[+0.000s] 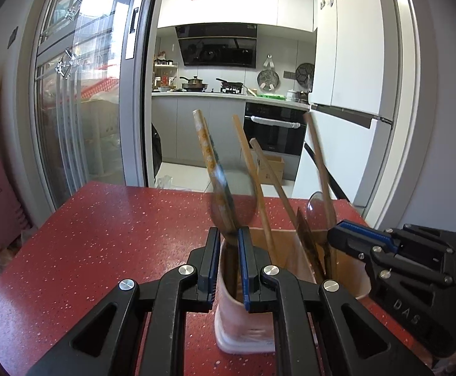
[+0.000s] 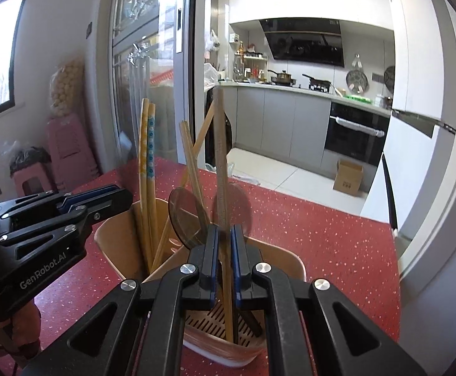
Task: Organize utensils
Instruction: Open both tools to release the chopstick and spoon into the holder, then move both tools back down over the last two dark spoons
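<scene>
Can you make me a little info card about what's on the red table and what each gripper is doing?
Table: red speckled tabletop
Holder: beige plastic utensil holder, standing on the table
Inside the holder: plain wooden chopsticks, see-through brown round spoon
Left gripper: closed on the patterned wooden chopsticks, which stand in the holder
Right gripper: slightly open around a long plain wooden stick that reaches the holder's slotted bottom
</scene>
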A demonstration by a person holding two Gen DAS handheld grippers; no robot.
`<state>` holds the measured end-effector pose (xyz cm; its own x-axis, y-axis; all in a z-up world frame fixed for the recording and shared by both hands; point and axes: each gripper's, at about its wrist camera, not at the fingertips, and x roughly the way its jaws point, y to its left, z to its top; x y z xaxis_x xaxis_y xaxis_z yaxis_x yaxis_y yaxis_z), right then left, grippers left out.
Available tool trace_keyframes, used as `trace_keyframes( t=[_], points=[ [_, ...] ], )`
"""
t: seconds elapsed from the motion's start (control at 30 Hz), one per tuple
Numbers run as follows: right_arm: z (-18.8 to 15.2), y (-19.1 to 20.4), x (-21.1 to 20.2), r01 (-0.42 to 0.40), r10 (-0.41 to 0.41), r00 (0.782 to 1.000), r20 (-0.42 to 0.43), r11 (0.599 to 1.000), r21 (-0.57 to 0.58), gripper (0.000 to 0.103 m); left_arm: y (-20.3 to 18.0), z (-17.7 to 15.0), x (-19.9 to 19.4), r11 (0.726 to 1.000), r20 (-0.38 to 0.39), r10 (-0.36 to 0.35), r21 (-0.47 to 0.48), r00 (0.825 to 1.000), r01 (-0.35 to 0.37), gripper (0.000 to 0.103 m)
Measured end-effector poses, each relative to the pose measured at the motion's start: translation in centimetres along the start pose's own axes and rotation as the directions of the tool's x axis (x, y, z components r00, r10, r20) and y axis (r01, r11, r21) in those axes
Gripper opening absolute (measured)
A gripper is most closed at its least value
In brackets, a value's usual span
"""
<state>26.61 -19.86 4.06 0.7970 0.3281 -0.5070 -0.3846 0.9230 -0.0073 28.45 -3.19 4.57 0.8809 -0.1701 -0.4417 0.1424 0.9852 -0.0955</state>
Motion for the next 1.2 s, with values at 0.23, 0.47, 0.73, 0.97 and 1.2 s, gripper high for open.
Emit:
trace_keyframes(
  t=[0.23, 0.47, 0.73, 0.97, 1.2],
  points=[
    [0.4, -0.3, -1.5, -0.005, 0.004, 1.0, 0.005, 0.999, 0.04, 0.031, 0.0, 0.3, -0.6, 1.0, -0.021, 0.009, -0.005, 1.0, -0.009, 0.041],
    [0.5, -1.2, -4.0, -0.013, 0.013, 1.0, 0.004, 0.993, 0.12, 0.041, 0.2, 0.5, -2.2, 1.0, -0.046, 0.025, -0.009, 0.999, -0.026, 0.041],
    [-0.7, -1.5, -7.6, -0.012, 0.019, 0.999, -0.034, 0.982, 0.191, 0.053, 0.6, -0.4, -4.6, 0.998, -0.129, 0.055, -0.008, 0.99, -0.056, 0.041],
    [-2.8, -0.6, -10.2, -0.021, 0.046, 0.994, -0.098, 0.971, 0.24, 0.059, 0.7, -2.4, -7.3, 0.998, -0.185, 0.058, -0.003, 0.981, -0.059, 0.041],
    [-5.2, 0.6, -11.9, -0.018, 0.059, 0.987, -0.151, 0.966, 0.259, 0.062, 1.1, -4.8, -9.6, 0.998, -0.228, 0.057, 0.001, 0.972, -0.058, 0.041]
  ],
)
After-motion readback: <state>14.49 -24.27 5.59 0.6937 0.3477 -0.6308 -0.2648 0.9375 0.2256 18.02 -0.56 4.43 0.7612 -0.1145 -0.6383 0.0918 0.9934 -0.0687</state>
